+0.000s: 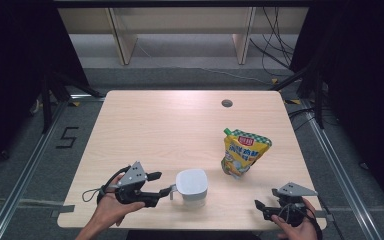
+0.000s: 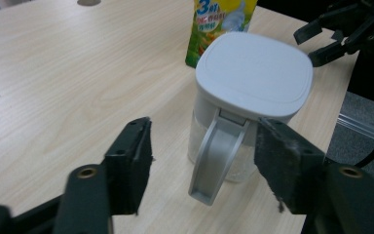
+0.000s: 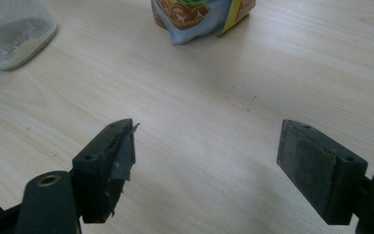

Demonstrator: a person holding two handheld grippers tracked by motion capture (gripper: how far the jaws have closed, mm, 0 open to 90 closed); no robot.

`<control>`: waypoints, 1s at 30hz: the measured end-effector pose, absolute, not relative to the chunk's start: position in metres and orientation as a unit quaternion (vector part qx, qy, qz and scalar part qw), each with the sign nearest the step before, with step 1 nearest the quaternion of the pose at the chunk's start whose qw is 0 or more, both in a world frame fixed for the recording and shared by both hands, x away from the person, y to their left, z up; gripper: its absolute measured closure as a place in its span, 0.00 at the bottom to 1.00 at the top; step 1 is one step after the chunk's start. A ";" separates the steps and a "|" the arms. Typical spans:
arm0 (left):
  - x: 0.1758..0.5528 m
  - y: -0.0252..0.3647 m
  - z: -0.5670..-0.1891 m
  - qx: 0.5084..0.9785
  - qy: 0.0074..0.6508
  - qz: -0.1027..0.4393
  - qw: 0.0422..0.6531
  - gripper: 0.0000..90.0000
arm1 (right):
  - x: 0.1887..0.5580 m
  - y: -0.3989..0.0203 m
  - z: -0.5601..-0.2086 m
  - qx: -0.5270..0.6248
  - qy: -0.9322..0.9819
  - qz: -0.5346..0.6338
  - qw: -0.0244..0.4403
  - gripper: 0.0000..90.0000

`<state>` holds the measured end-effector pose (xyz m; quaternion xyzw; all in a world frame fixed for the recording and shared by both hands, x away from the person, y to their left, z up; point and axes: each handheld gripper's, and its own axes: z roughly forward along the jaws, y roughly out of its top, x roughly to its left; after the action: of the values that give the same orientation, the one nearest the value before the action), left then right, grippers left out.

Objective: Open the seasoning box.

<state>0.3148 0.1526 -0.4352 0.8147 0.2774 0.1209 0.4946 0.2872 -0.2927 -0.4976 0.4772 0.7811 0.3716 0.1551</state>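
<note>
A clear jug with a white square lid (image 1: pixel 192 186) (image 2: pixel 253 73) stands near the table's front edge, its grey handle (image 2: pixel 216 158) turned toward my left gripper (image 1: pixel 160 184) (image 2: pixel 204 165). That gripper is open, and the handle sits between its jaws with a gap on each side. A yellow and green spouted pouch (image 1: pixel 243 153) (image 2: pixel 219 22) (image 3: pixel 199 17) stands upright behind and to the right of the jug. My right gripper (image 1: pixel 261 207) (image 3: pixel 207 161) is open over bare wood at the front right corner, with nothing between its jaws. The jug's base (image 3: pixel 14 31) is at the upper left of the right gripper view.
The wooden table (image 1: pixel 155 125) has a round cable hole (image 1: pixel 226 103) at the back right. The right gripper is close to the table's front edge. Cables (image 1: pixel 275 45) and shelf legs (image 1: pixel 122 42) lie on the floor beyond the table.
</note>
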 end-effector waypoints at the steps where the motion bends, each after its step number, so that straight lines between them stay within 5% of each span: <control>1: 0.314 0.153 -0.432 0.816 0.277 0.123 0.492 0.50 | 0.287 -0.292 -0.497 0.478 0.781 0.372 0.151 0.25; 6: 0.314 0.152 -0.424 0.804 0.269 0.138 0.512 0.75 | 0.289 -0.293 -0.497 0.467 0.781 0.383 0.160 0.19; 12: 0.316 0.142 -0.417 0.797 0.266 0.143 0.523 0.89 | 0.289 -0.289 -0.494 0.465 0.772 0.400 0.168 0.17; 30: 0.320 0.122 -0.431 0.814 0.251 0.132 0.507 0.94 | 0.288 -0.278 -0.489 0.431 0.777 0.424 0.176 0.27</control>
<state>0.3198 0.1216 -0.4312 0.8141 0.2506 0.1323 0.5069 0.2883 -0.2775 -0.4891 0.4309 0.7771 0.4237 0.1759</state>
